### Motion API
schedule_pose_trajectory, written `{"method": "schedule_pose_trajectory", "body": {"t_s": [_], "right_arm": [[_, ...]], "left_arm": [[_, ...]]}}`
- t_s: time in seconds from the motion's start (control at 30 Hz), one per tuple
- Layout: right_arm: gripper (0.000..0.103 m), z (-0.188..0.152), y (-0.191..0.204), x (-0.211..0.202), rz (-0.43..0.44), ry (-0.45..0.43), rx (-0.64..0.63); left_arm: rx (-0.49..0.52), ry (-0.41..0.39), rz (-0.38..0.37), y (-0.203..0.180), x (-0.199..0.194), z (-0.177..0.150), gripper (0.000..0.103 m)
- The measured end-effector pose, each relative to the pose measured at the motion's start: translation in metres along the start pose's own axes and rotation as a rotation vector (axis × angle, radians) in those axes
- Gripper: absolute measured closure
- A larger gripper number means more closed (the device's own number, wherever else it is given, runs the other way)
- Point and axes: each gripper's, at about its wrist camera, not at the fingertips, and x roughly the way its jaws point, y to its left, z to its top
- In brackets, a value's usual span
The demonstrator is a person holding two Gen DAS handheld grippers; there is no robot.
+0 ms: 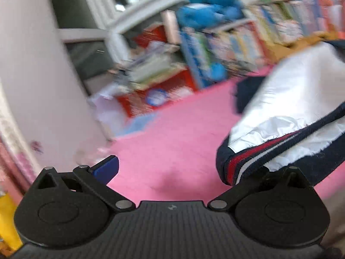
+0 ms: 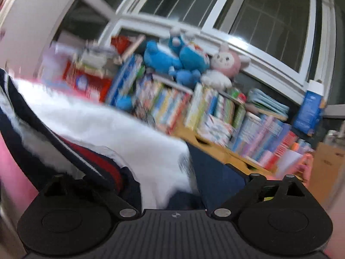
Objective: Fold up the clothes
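Observation:
A navy jacket [image 1: 286, 99] with white lining and a red-and-white striped rib band hangs at the right of the left wrist view, above the pink mat [image 1: 172, 133]. My left gripper [image 1: 172, 165] stands open. Its left blue finger [image 1: 105, 169] is free, and its right finger is hidden behind the rib band. In the right wrist view the same jacket [image 2: 112, 129] drapes across the left and middle. It covers the left finger of my right gripper [image 2: 174, 172], whose jaws are spread wide with loose cloth lying between them. Both views are blurred.
A low wooden shelf packed with books [image 2: 215, 116] runs along the back under a dark window [image 2: 258, 10], with blue and pink plush toys [image 2: 185, 60] on top. A pale wall or door [image 1: 32, 75] stands at the left, with red boxes [image 1: 151, 99] and papers beside it.

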Motion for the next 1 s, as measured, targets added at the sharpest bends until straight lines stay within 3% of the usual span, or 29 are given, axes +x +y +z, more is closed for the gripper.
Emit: {"method": "schedule_pose_trajectory", "body": {"t_s": [0.1, 0.37, 0.53, 0.7, 0.77, 0.83, 1.0], "right_arm": [[0.003, -0.022, -0.004, -0.034, -0.082, 0.078, -0.103], [0.0, -0.083, -0.003, -0.06, -0.159, 0.281, -0.133], [0.0, -0.11, 0.008, -0.044, -0.134, 0.349, -0.089], [0.0, -0.112, 0.026, -0.033, -0.148, 0.35, -0.197], [0.0, -0.109, 0.027, -0.039, -0.12, 0.337, -0.236], [0.0, -0.103, 0.019, -0.053, -0.049, 0.319, -0.234], [0.0, -0.087, -0.017, -0.094, 0.168, 0.309, -0.124]], "left_arm": [[0.04, 0.009, -0.115, -0.02, -0.01, -0.006, 0.0], [0.167, 0.058, -0.31, -0.066, -0.013, -0.024, 0.0], [0.242, 0.044, -0.252, -0.088, -0.01, -0.038, 0.0], [0.245, 0.065, -0.213, -0.101, 0.005, -0.034, 0.0], [0.276, 0.05, -0.269, -0.093, -0.004, -0.029, 0.0], [0.287, 0.024, -0.401, -0.075, -0.018, -0.026, 0.0], [0.247, -0.012, -0.584, -0.029, -0.043, -0.017, 0.0]]}}
